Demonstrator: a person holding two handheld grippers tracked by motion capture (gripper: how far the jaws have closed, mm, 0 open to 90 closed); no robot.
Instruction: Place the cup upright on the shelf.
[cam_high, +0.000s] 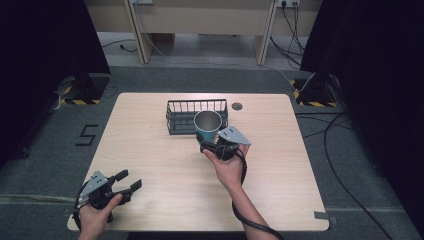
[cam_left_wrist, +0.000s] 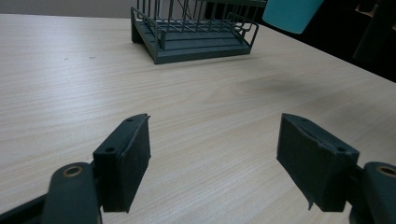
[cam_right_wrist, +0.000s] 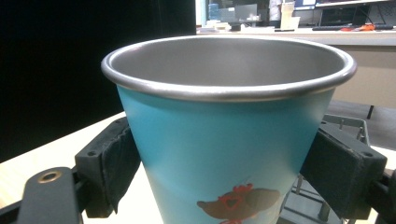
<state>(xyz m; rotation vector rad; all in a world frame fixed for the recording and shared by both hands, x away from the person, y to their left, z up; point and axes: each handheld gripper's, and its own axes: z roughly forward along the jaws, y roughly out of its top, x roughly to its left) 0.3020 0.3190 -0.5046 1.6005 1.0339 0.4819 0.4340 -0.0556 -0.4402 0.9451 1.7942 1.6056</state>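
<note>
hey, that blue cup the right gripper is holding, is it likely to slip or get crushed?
The cup looks like rigid metal with a rolled rim, so crushing seems unlikely. Its smooth sides taper downward, so it could slide in the fingers, though the rim might catch. It appears empty, so probably light.

1. I'm in a lab recording bay: black curtains (cam_high: 45, 50) flank both sides.
2. Hazard-striped stand bases (cam_high: 75, 95) off the table's (cam_high: 150, 165) far corners.
3. Loose cables (cam_high: 345, 150) on grey floor, a taped "5" (cam_high: 86, 135).
</note>
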